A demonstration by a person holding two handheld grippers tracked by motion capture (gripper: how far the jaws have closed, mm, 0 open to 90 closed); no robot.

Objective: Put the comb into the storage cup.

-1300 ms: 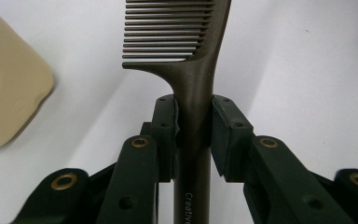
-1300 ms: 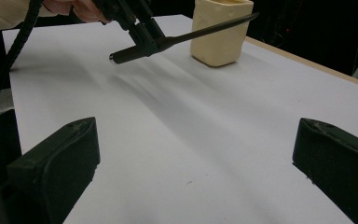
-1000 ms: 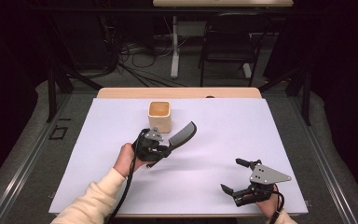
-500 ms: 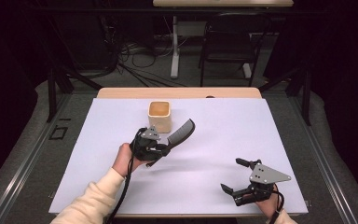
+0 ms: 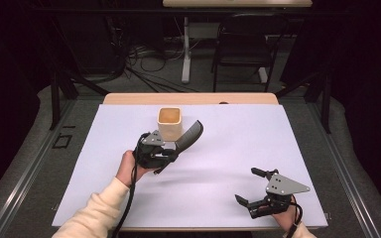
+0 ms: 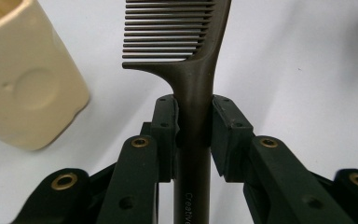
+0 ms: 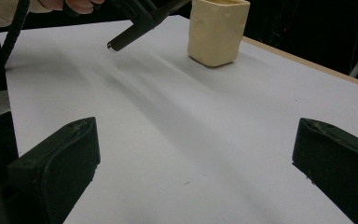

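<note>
Left gripper (image 5: 171,152) clamped on comb (image 6: 193,88) handle, hovering beside cup (image 5: 169,122). Right gripper (image 5: 250,186) wide open, empty, parked. Next I reckon: tip comb upright, drop into cup.

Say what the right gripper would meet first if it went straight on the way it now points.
Probably nothing close: the right gripper, jaws open, points across bare table. Far ahead stands the cup, slightly right of centre, so it may meet that first; depth is hard to judge.

Dim room, grey floor (image 5: 30,163), tangled cables (image 5: 144,64), dark chair (image 5: 240,47) beyond the white-topped table (image 5: 278,144).
</note>
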